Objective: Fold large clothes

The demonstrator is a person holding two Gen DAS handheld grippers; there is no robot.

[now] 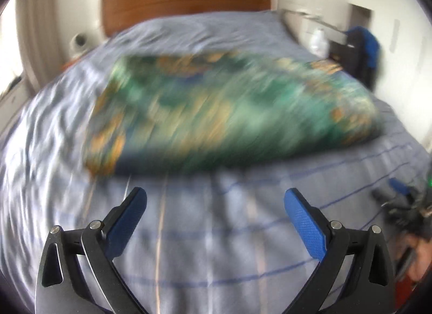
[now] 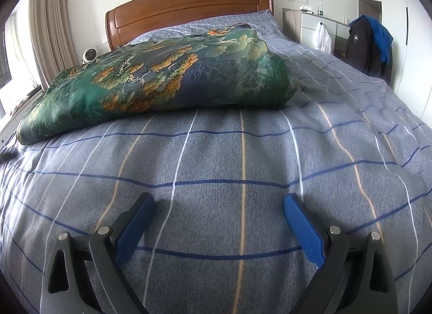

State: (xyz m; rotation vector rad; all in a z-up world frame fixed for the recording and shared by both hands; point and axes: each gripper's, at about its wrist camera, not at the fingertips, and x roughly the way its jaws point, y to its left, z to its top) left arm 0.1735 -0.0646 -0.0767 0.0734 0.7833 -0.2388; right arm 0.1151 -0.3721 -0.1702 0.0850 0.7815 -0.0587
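Both grippers are empty — left gripper (image 1: 215, 200) and right gripper (image 2: 219, 206) hover with fingers spread wide over the checked bedspread (image 2: 243, 168). Looks mostly done: the green patterned garment (image 2: 162, 76) lies folded mid-bed, long axis slanting from near-left towards the headboard (image 2: 189, 3).

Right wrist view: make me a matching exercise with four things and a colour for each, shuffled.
Things:
1. headboard
2. folded cloth
3. bedspread
4. curtain

Colours:
A. grey-blue with thin lines
B. beige
C. reddish-brown wood
D. green with orange patches

Pairs: 1-C, 2-D, 3-A, 4-B
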